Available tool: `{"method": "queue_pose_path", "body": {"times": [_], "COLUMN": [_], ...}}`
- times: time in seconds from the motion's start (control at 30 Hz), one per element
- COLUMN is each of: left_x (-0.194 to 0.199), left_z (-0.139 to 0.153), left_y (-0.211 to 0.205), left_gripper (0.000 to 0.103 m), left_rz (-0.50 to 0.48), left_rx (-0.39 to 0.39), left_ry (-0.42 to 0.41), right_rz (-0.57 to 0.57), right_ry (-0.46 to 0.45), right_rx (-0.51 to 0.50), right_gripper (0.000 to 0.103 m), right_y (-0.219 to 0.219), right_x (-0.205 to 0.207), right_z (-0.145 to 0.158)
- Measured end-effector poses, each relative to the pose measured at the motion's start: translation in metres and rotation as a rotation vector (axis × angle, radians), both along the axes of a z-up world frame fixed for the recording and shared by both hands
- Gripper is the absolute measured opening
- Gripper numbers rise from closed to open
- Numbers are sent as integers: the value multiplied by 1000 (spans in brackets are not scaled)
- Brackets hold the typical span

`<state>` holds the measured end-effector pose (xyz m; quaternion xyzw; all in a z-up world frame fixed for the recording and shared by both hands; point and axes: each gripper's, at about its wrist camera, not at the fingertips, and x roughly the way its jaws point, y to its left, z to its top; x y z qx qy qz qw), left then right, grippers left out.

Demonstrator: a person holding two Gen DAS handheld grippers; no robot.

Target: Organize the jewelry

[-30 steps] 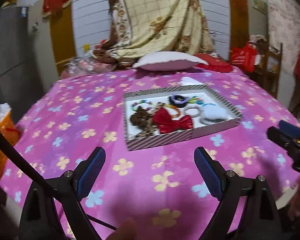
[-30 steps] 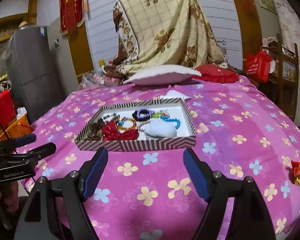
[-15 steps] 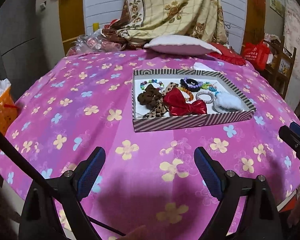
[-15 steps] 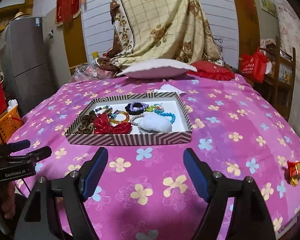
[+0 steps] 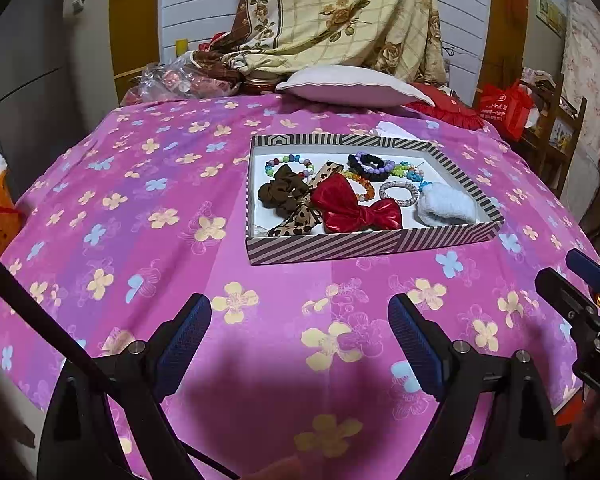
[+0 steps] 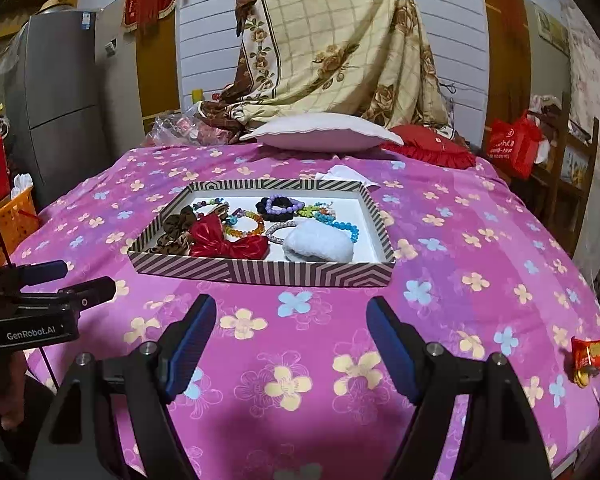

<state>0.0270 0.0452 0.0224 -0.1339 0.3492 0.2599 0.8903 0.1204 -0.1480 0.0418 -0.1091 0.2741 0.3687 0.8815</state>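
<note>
Both grippers, left [image 5: 299, 322] and right [image 6: 291, 322], fingers spread and empty, hover near the striped jewelry tray [image 5: 364, 245].

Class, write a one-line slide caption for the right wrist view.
Open right gripper poised above a pink floral bedspread, facing a striped tray of bracelets, scrunchies and a red bow.

At the lower left of the right wrist view, the left gripper [image 6: 74, 280] carries white lettering on its black body — "GenRobot.AI". At the lower right edge of the left wrist view, the right gripper [image 5: 572, 276] shows the cut-off letters "DAS". White characters on the red bag [image 6: 510, 148] at right are too small to read.
</note>
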Motion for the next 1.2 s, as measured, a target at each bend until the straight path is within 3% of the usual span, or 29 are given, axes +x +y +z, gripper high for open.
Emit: {"method": "queue_pose_path", "body": {"times": [0.8,0.9,1.2], "left_x": [1,8,68], "left_z": [0,-2,3], "left_y": [0,7,16], "left_gripper": [65,65,65], "left_rz": [-2,-9,-45], "left_rx": [0,-34,3], "left_ry": [14,13,36], "right_rz": [5,-2,-14], "right_ry": [3,14,60], "right_rx": [-18,-11,-86], "right_gripper": [81,81,81], "right_y": [2,6,36], "right_x": [2,14,69], "right_z": [0,-1,-8]}}
